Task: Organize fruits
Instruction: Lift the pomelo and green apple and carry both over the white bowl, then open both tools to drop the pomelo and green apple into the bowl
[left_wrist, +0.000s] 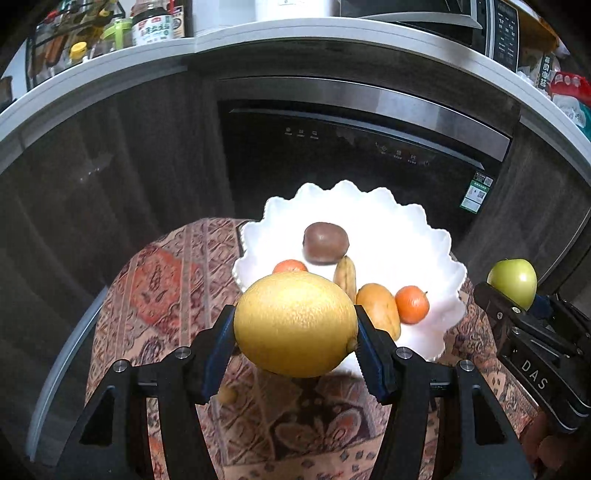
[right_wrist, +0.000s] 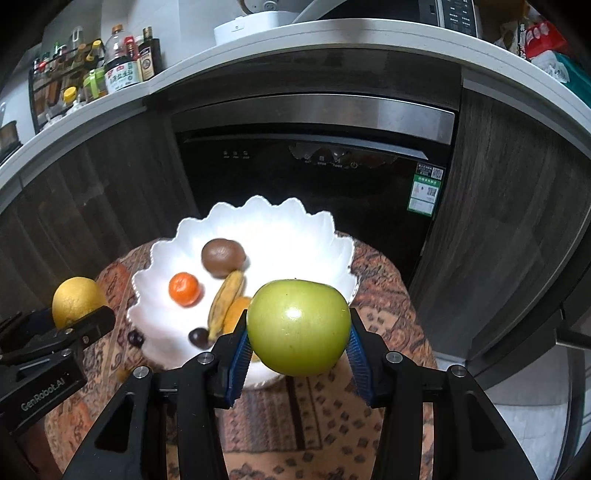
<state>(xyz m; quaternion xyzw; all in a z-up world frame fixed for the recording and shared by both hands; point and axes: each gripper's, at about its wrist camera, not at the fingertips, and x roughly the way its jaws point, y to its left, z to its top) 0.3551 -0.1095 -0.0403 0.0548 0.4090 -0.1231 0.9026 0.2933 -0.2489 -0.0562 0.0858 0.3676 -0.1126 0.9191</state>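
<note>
White bowl (right_wrist: 334, 236) holds kiwi (right_wrist: 222, 256), banana (right_wrist: 225, 301), tangerine (right_wrist: 183, 289); my left gripper (left_wrist: 295, 328) clamps the lemon (left_wrist: 295, 323), right gripper (right_wrist: 298, 341) the apple (right_wrist: 298, 326), hiding bowl's near rim.

"DAS" stands in white letters on the right claw (left_wrist: 511, 295) body, seen from the left wrist. "GenRobot.AI" stands on the left claw (right_wrist: 79, 321) body. The bottle (right_wrist: 122, 70) label's characters are too small to read.

Patterned tablecloth (right_wrist: 325, 417), black dishwasher (right_wrist: 314, 177), sauce bottles (right_wrist: 122, 62).
</note>
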